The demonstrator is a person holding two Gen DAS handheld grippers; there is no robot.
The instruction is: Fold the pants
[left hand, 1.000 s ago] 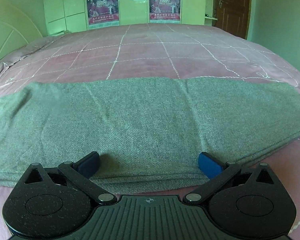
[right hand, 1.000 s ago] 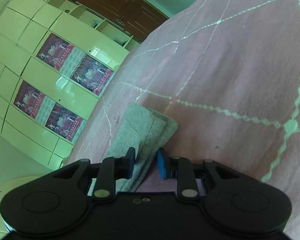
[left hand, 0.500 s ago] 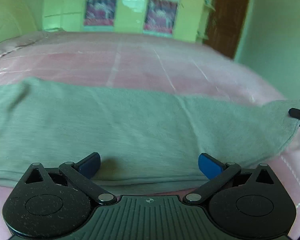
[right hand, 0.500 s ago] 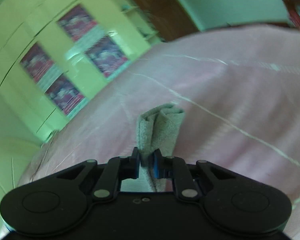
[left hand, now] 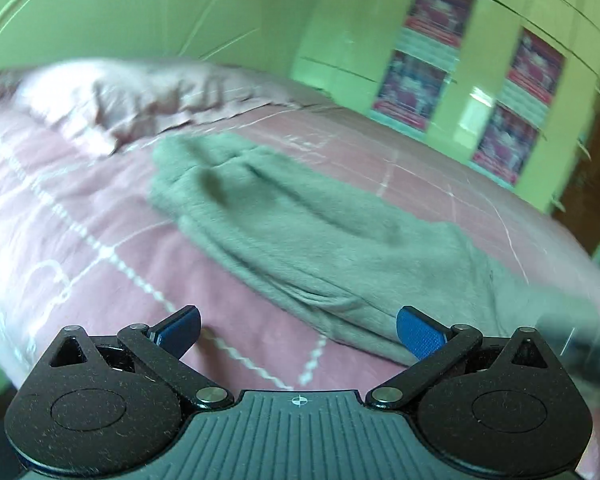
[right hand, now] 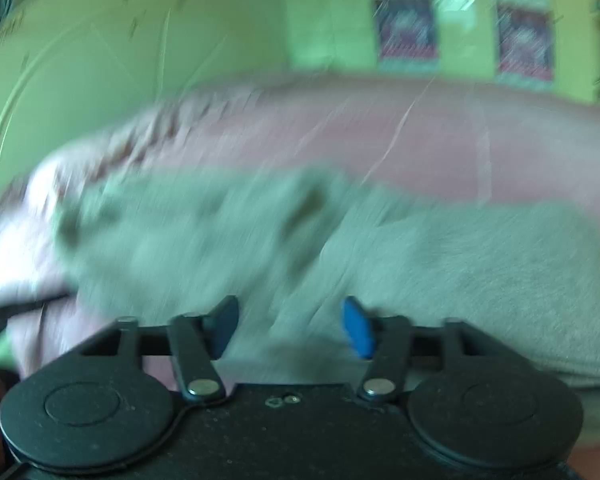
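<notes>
The grey pants (left hand: 300, 236) lie on the bed, stretched in a long band that runs from a bunched, rumpled end near the pillow toward the lower right of the left wrist view, where a doubled edge shows soft rolled folds. In the right wrist view the pants (right hand: 440, 264) fill the middle of the frame, much blurred, with darker creases in the heaped part at left. Under them is a pink bedspread (left hand: 112, 264) crossed by thin white stitched lines that form large squares; it looks smooth and slightly padded. A crumpled pink pillow (left hand: 112, 100) sits at the head of the bed, just beyond the bunched end of the pants. Behind it rises a pale green headboard (left hand: 140, 12) with a curved outline, and to the right stands a glossy light green wardrobe (left hand: 352, 40) whose doors carry red and purple posters (left hand: 412, 88). A dark brown door shows at the far right edge. The left claw (left hand: 298, 330) has its blue-padded fingers spread wide, holding nothing; the pink bedspread shows between them, and its right pad sits over the folded edge of the pants, though contact cannot be judged. The right claw (right hand: 290, 328) is also spread apart and grips nothing, with grey knit cloth showing between and beyond its fingers.
</notes>
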